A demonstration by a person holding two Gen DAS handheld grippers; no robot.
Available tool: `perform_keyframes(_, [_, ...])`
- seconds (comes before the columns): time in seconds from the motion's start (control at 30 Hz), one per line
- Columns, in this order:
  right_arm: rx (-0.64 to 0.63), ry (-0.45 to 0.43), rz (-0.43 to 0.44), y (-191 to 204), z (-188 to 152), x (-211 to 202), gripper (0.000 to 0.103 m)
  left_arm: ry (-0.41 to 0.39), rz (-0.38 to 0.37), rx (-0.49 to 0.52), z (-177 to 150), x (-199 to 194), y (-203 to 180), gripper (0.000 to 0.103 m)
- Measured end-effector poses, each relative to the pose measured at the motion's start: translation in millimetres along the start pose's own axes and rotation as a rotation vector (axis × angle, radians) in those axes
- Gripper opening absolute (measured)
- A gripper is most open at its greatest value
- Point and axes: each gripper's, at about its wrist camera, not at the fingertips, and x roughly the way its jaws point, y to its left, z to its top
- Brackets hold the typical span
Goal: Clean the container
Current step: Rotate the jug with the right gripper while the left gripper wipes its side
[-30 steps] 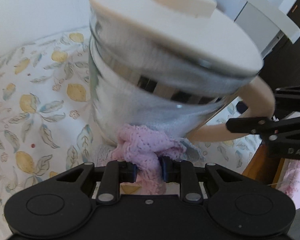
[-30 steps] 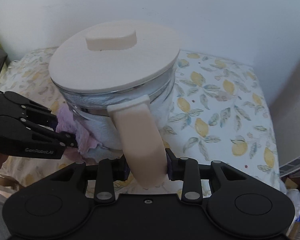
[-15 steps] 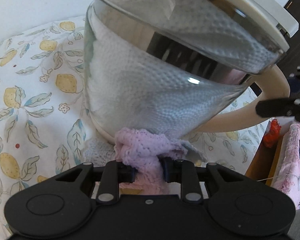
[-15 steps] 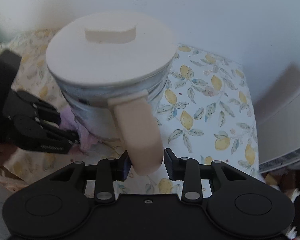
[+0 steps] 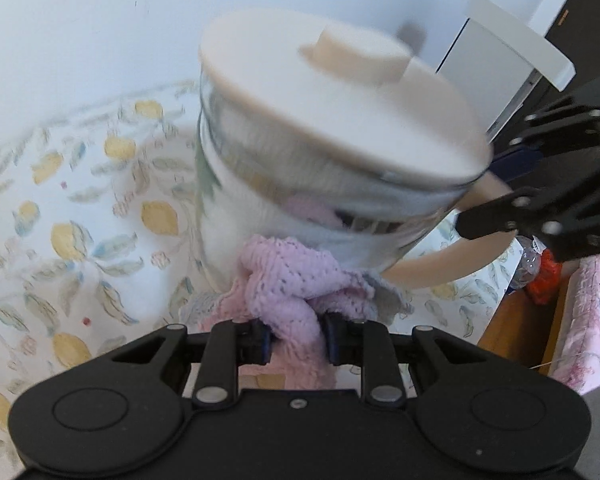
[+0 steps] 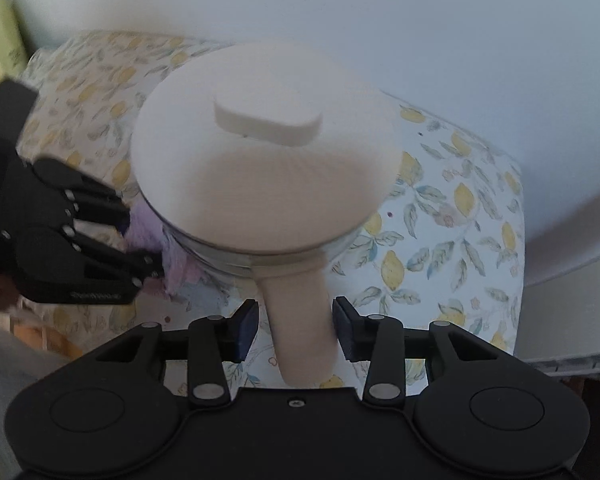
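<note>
A glass container [image 5: 268,216] with a cream lid [image 5: 340,108] and cream handle [image 6: 300,320] stands over the lemon-print tablecloth [image 5: 80,220]. My left gripper [image 5: 296,338] is shut on a pink knitted cloth [image 5: 296,280] pressed against the container's lower side. In the right wrist view the lid [image 6: 260,168] fills the middle. My right gripper [image 6: 296,326] is around the handle with small gaps on both sides, jaws open. White paper lines the glass inside. The left gripper also shows in the right wrist view [image 6: 72,248].
A white wall [image 6: 340,20] backs the table. A white cabinet [image 5: 508,60] stands at the right. The table's right edge drops to a wooden floor with pink fabric [image 5: 592,320]. A yellow-green object [image 6: 0,44] sits at the far left.
My right gripper has opened off the handle. The container has come back down and tilted so its lid top shows again. The cloth stays against its lower side.
</note>
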Motion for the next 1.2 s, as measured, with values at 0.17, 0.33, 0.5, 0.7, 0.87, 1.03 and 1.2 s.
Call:
perform_keyframes(0.17, [-0.025,0.025,0.024,-1.5,6.4,2.1,0.039,-0.025,-0.002,0.028,6.0,-13.4,-6.0,0.023])
perform_keyframes(0.33, [-0.112,0.033,0.023,4.0,10.3,4.5,0.038,-0.047,0.019,0.022,13.7,-26.3,-11.0,0.023])
perform_keyframes(0.5, [-0.238,0.011,0.012,13.0,7.0,7.1,0.037,-0.073,0.046,0.017,17.0,-38.1,-16.4,0.023])
perform_keyframes(0.7, [-0.367,-0.040,0.020,13.5,-0.6,4.9,0.038,-0.069,0.085,-0.031,18.6,-39.8,-12.0,0.023])
perform_keyframes(0.87, [-0.470,-0.068,0.032,11.2,1.8,5.4,0.038,-0.083,0.119,-0.057,17.5,-44.3,-12.1,0.023])
perform_keyframes(1.03, [-0.581,-0.094,0.064,12.9,3.8,5.8,0.039,-0.069,0.157,-0.073,15.1,-42.4,-16.0,0.023])
perform_keyframes(1.2, [-0.670,-0.125,0.115,9.3,13.1,7.9,0.039,-0.078,0.201,-0.129,8.4,-41.5,-14.1,0.023])
